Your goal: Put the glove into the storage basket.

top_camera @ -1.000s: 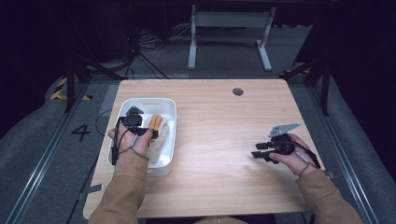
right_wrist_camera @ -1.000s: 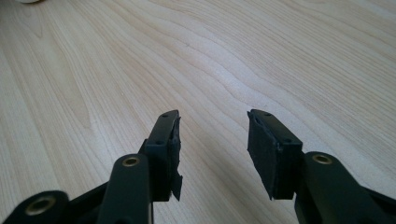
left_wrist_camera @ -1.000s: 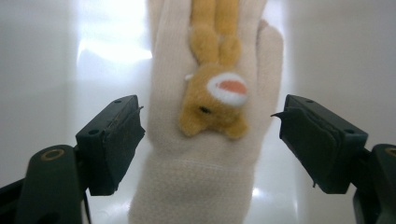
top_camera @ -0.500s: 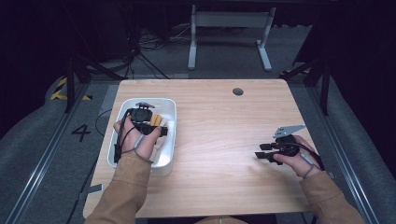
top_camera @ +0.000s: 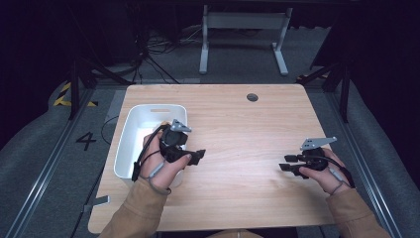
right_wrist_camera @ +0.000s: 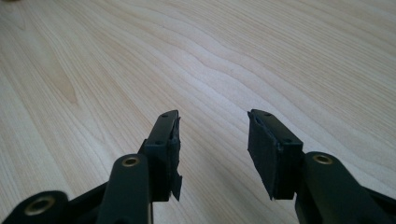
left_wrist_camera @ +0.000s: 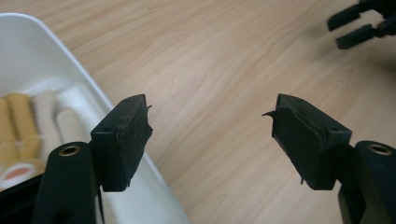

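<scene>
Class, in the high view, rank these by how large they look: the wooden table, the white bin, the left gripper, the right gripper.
1. Wooden table
2. White bin
3. Left gripper and right gripper: they look alike, so no ranking.

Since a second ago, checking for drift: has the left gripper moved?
Yes. The left gripper was over the white bin among the rolls; it has swung toward the table's middle, its jaws now open past the bin's right rim over bare wood.

My white plastic bin (top_camera: 130,144) sits at the left of the table in the high view, long side running away from me. In my left gripper view, tan and cream foam rollers (left_wrist_camera: 28,126) lie side by side inside it, lower left.
</scene>
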Tool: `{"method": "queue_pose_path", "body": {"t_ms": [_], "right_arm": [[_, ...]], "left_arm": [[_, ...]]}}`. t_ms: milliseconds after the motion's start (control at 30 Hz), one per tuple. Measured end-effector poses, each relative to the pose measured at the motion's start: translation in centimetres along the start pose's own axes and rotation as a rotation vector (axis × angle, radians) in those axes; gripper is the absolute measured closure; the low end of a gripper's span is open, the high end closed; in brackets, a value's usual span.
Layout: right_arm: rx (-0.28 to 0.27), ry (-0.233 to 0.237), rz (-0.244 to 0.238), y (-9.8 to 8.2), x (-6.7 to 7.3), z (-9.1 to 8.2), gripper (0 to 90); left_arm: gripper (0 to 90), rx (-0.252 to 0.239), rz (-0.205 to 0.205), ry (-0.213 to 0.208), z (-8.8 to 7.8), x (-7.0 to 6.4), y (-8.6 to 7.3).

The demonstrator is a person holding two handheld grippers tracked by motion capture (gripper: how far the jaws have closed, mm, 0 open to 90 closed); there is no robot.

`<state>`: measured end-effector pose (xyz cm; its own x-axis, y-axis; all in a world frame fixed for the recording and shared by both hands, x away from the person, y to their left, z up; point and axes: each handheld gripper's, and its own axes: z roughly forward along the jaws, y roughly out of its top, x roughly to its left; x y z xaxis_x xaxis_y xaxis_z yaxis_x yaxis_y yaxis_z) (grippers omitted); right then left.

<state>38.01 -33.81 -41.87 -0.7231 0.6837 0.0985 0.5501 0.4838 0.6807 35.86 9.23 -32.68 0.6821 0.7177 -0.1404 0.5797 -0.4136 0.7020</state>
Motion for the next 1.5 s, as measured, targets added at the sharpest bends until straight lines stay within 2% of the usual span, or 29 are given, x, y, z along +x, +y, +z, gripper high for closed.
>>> {"method": "queue_pose_path", "body": {"t_ms": [33,67,100,233,267,300,333,367,400,467,500,567,600,700,767,800,833,900,1033,1133,1300,1400,1500], "right_arm": [[0.004,-0.002,0.0,-0.1,0.0,0.0,54.4],[0.007,-0.003,-0.002,-0.1,0.0,0.0,54.4],[0.007,-0.003,-0.002,-0.1,0.0,0.0,54.4],[0.008,-0.001,0.0,-0.1,0.0,0.1,54.4],[0.011,0.002,-0.001,-0.1,0.0,0.1,54.4],[0.011,0.002,-0.001,-0.1,0.0,0.1,54.4],[0.01,0.002,-0.004,-0.1,0.0,0.2,54.4],[0.01,0.002,-0.004,-0.1,0.0,0.2,54.4],[0.009,0.003,-0.004,-0.1,0.0,0.2,54.4],[0.004,0.006,-0.008,0.0,-0.1,0.2,54.4],[0.006,0.009,-0.01,0.1,-0.1,0.2,54.4],[0.009,0.006,-0.012,0.2,-0.1,0.3,54.4],[0.004,0.014,-0.014,0.2,-0.1,0.4,54.4],[0.004,0.015,-0.015,0.3,-0.2,0.4,54.4],[0.007,0.014,-0.018,0.2,-0.2,0.5,54.4],[0.01,0.017,-0.02,0.2,-0.2,0.6,54.4],[0.01,0.017,-0.02,0.2,-0.2,0.6,54.4],[0.01,0.019,-0.017,0.2,-0.2,0.7,54.4],[0.018,0.024,-0.03,0.2,-0.3,1.1,54.4],[0.023,0.029,-0.034,0.2,-0.1,1.4,54.4],[0.028,0.03,-0.033,0.1,-0.1,1.5,54.4],[0.026,0.029,-0.036,0.1,-0.1,1.6,54.4],[0.026,0.031,-0.038,0.0,-0.1,1.7,54.4]], "left_arm": [[28.2,0.001,0.01,-0.009,0.0,-0.3,-0.2],[28.2,0.003,0.027,-0.039,0.2,-0.8,-0.5],[28.2,0.003,0.027,-0.039,0.2,-0.8,-0.5],[28.1,0.01,0.073,-0.085,0.8,-2.3,-1.2],[27.7,0.024,0.1,-0.108,1.1,-2.8,-1.2],[27.5,0.024,0.1,-0.108,1.1,-2.8,-1.2],[27.5,0.023,0.113,-0.139,1.6,-3.3,-1.5],[27.6,0.023,0.113,-0.139,1.6,-3.3,-1.5],[27.6,0.022,0.133,-0.171,2.0,-3.5,-1.6],[28.8,0.009,0.138,-0.252,2.6,-3.4,-1.9],[29.8,0.01,0.147,-0.263,2.9,-3.3,-2.1],[30.4,0.024,0.176,-0.245,3.6,-3.4,-2.6],[30.6,0.048,0.191,-0.243,4.1,-3.4,-2.9],[31.2,0.061,0.184,-0.268,5.4,-3.6,-3.5],[31.2,0.072,0.188,-0.257,6.3,-3.7,-4.0],[31.0,0.089,0.201,-0.246,7.3,-3.8,-4.4],[30.9,0.089,0.201,-0.246,7.3,-3.8,-4.4],[30.6,0.093,0.202,-0.248,8.5,-3.7,-4.8],[30.6,0.098,0.216,-0.218,10.2,-3.5,-5.5],[30.8,0.077,0.22,-0.215,11.1,-3.2,-6.0],[30.2,0.084,0.217,-0.216,11.7,-3.0,-6.3],[29.5,0.074,0.227,-0.205,12.0,-3.1,-6.5],[27.4,0.061,0.236,-0.215,12.0,-3.2,-6.7]]}}
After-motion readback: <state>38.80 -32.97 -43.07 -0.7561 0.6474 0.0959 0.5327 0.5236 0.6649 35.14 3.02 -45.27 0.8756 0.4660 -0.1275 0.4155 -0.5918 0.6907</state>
